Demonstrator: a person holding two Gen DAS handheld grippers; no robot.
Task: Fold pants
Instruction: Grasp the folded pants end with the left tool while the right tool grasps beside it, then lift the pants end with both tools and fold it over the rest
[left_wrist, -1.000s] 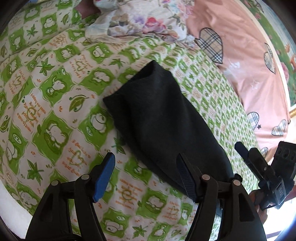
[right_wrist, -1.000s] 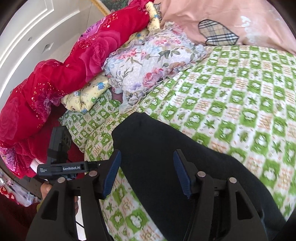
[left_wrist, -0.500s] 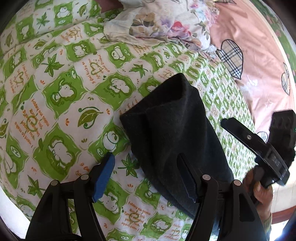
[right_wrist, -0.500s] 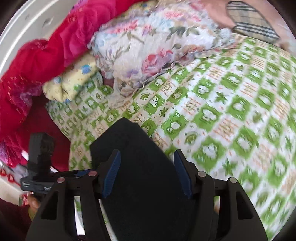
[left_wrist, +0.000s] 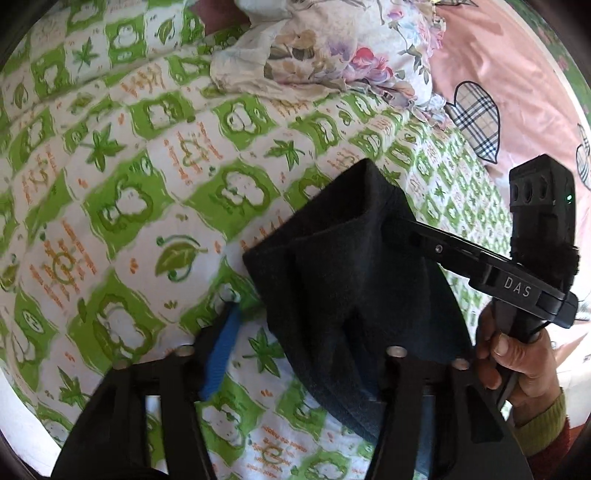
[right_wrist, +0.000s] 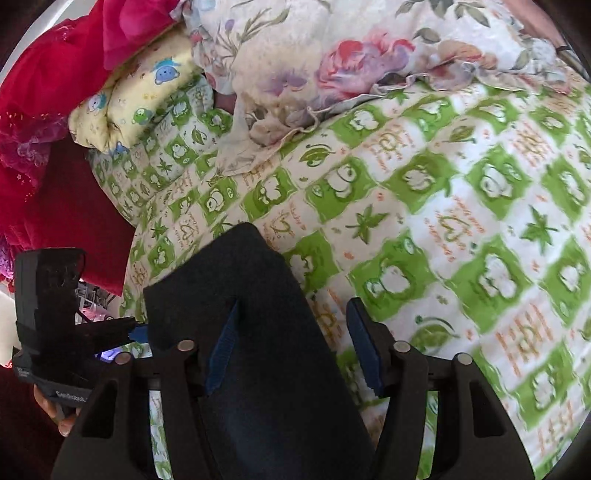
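Note:
Black folded pants (left_wrist: 343, 280) lie on the green-and-white checked sheet (left_wrist: 129, 206). My left gripper (left_wrist: 295, 317) straddles the near corner of their end. Its jaws are closing; the blue left pad (left_wrist: 221, 350) is still clear of the cloth and the right finger is hidden under the fabric. A hand (left_wrist: 517, 369) holds my right gripper (left_wrist: 413, 236) at the far corner. In the right wrist view the pants (right_wrist: 266, 369) fill the gap of the right gripper (right_wrist: 293, 306), whose jaws are also closing. Its left pad (right_wrist: 221, 347) rests on the cloth and its right pad (right_wrist: 364, 347) stands just off the edge.
A floral pillow (left_wrist: 332, 48) lies past the pants' end. Beside it spreads a pink cover with plaid hearts (left_wrist: 498, 74). In the right wrist view a red quilt (right_wrist: 55, 92) and a small yellow pillow (right_wrist: 133, 99) are piled at the bed's left edge.
Both grippers have come in over the end of the pants and their jaws have narrowed. The right gripper swung in to the far corner, and the cloth there has bunched up.

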